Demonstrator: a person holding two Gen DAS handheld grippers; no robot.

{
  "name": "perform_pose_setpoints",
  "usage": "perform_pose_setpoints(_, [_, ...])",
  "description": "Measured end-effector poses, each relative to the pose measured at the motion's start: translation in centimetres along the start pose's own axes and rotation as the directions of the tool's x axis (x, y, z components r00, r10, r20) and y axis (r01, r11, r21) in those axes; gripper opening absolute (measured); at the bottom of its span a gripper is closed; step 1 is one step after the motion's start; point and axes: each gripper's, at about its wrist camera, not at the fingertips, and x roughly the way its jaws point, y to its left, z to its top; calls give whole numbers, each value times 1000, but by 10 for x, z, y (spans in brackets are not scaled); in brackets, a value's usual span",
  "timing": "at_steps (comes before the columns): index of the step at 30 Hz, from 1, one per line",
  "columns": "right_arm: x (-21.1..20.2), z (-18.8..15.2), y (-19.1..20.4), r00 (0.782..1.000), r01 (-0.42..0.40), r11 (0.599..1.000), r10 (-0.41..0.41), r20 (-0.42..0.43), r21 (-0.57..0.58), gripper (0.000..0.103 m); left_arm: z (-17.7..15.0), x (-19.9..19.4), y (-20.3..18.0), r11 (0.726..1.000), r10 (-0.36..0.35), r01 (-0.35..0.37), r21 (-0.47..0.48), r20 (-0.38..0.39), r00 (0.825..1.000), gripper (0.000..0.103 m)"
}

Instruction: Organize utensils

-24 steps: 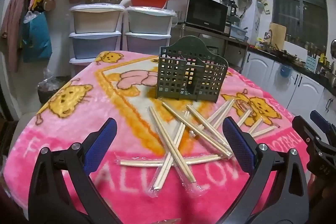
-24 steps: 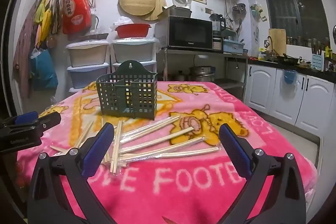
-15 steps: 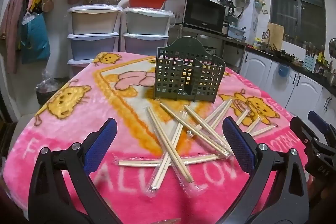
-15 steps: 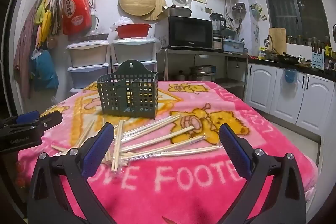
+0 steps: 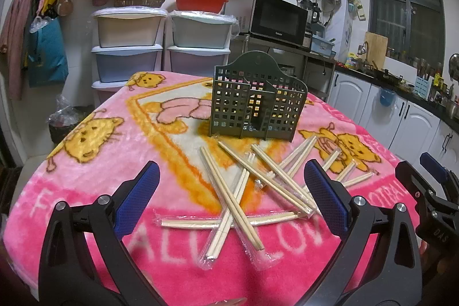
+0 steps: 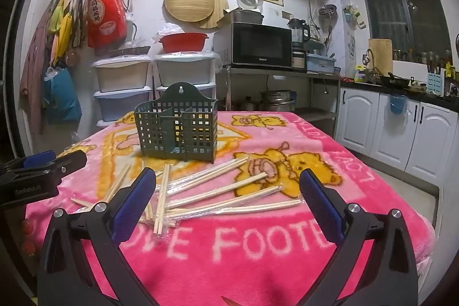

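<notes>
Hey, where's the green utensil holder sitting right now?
The green utensil holder stands upright on the pink blanket, near the table's far side in both views, just behind the scattered chopsticks and ahead of both open grippers.

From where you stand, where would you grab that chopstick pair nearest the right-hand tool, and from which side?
Probably near its middle, coming straight down from above. The pair lies flat on the blanket, crosswise to the view, its right half apart from the pile, so the open right gripper could set its fingers across the thin width.
</notes>
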Motion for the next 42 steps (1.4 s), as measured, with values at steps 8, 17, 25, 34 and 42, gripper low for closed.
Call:
perform_pose_setpoints(8, [0, 0, 0, 1000, -1, 1000, 1, 2, 1, 97, 0, 0, 0, 1000, -1, 1, -1, 1, 1000, 93])
perform_pose_setpoints(17, [-1, 0, -1, 1000, -1, 1000, 1, 4, 2, 97, 0, 0, 0, 1000, -2, 2, -1, 3, 1000, 93])
perform_pose_setpoints(25, [-2, 0, -1, 1000, -1, 1000, 1, 6, 3, 97, 0, -1, 1, 1000, -4, 4, -3, 3, 1000, 93])
perform_pose_setpoints(34, [-2, 0, -1, 1000, -1, 1000, 1, 7, 3, 97, 0, -1, 1, 1000, -4, 4, -4, 4, 1000, 93])
perform_pose_setpoints(42, [-1, 0, -2, 1000, -2, 1000, 2, 7, 2, 97, 0, -1, 1, 1000, -6, 6, -7, 5, 1000, 93])
